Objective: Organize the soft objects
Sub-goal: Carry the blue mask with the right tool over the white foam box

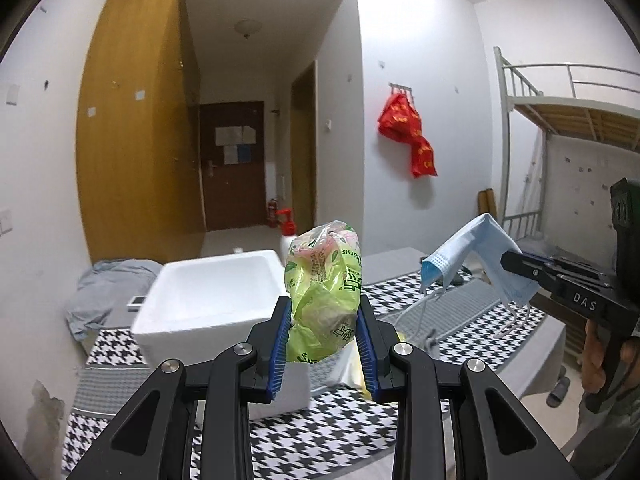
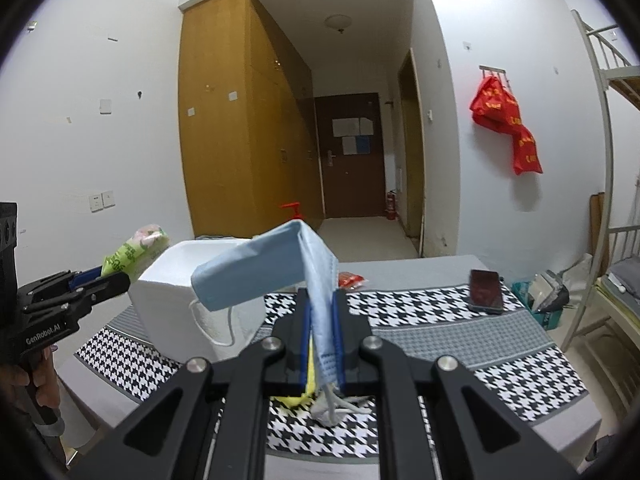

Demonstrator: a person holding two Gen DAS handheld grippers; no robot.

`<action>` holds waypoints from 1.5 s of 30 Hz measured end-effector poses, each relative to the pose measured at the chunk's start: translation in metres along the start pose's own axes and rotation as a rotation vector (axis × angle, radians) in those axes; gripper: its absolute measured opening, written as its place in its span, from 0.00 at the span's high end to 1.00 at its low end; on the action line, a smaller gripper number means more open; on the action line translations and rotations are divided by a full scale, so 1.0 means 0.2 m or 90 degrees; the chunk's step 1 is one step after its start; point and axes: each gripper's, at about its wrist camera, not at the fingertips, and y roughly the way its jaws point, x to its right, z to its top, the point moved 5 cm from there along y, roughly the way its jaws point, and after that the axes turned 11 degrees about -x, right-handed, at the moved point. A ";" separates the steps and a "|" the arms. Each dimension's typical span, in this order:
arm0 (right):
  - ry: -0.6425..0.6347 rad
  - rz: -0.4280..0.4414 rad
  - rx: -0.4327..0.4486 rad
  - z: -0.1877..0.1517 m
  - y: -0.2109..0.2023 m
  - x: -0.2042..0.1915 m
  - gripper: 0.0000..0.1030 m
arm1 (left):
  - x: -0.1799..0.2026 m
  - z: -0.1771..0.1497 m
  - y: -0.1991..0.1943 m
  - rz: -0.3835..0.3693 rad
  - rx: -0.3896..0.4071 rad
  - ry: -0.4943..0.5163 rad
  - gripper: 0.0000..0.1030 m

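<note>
My left gripper [image 1: 323, 334] squeezes a green tissue pack [image 1: 324, 292] at frame centre; my right gripper [image 2: 321, 334] pinches a blue mask [image 2: 264, 272], which I judge could slip free before reaching the foam box [image 1: 212, 300].

A black phone [image 2: 486, 291] is lying flat on the checkered cloth [image 2: 420, 312] that is covering the table [image 2: 400, 266]. A small red packet [image 2: 351, 279] is resting farther back on the table. A red bag [image 2: 506, 124] is hanging from hooks on the white wall. A brown door [image 2: 347, 156] is standing shut down the hall, with a red fire extinguisher [image 2: 391, 201] sitting beside it. A metal bunk bed [image 1: 560, 96] is standing at the right. A gray cloth [image 1: 104, 292] is lying crumpled at the left.
</note>
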 end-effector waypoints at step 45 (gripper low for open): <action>-0.102 0.139 -0.046 0.34 0.52 -0.62 0.87 | -0.60 -0.10 -0.08 0.163 -0.021 -0.097 0.68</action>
